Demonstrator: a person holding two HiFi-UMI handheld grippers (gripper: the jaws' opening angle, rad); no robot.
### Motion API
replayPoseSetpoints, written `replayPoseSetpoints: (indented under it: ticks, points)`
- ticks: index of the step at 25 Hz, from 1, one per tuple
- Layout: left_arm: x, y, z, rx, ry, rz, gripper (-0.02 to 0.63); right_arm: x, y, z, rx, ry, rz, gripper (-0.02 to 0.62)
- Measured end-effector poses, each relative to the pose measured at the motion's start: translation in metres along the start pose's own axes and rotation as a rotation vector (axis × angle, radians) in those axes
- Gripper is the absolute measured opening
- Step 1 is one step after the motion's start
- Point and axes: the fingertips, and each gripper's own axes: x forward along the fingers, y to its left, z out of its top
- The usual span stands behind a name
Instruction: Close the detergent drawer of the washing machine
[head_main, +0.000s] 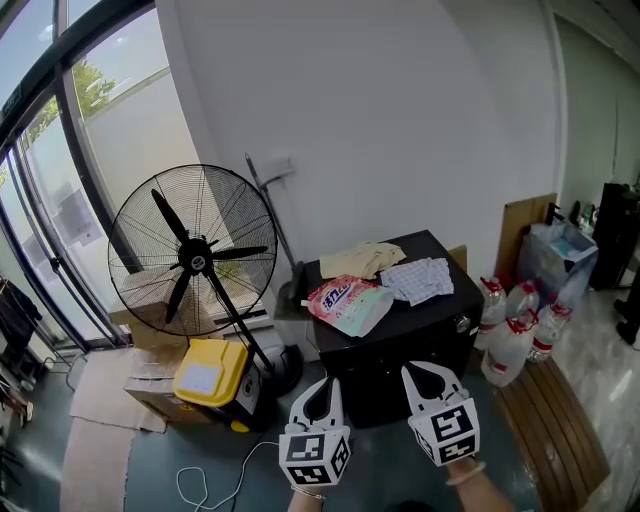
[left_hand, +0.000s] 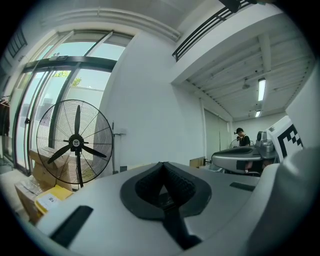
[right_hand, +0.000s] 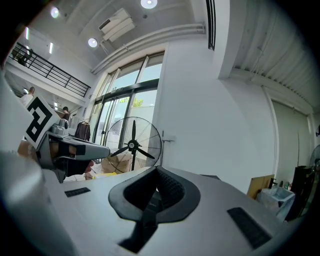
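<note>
A black, box-shaped washing machine (head_main: 400, 335) stands against the white wall, with a small knob on its right side. I cannot make out its detergent drawer from here. Folded cloths (head_main: 395, 270) and a pink detergent pouch (head_main: 345, 303) lie on its lid. My left gripper (head_main: 333, 382) (left_hand: 162, 164) and right gripper (head_main: 410, 368) (right_hand: 156, 169) hover side by side in front of the machine, well short of it. Each has its jaw tips pressed together with nothing between them. Both point roughly level toward the wall.
A large black pedestal fan (head_main: 193, 252) stands left of the machine, with a yellow box (head_main: 210, 373), cardboard (head_main: 100, 390) and a white cable (head_main: 215, 480) on the floor near it. Water bottles (head_main: 515, 325) and a wooden pallet (head_main: 555, 430) sit to the right.
</note>
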Motion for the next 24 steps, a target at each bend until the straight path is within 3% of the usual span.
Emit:
replayPoseSetpoints:
  ticks: [24]
  points:
    - [0.008,-0.010,-0.008,-0.004,0.023,0.012,0.015,0.000,-0.010,-0.006,0.027,-0.008,0.012,0.025]
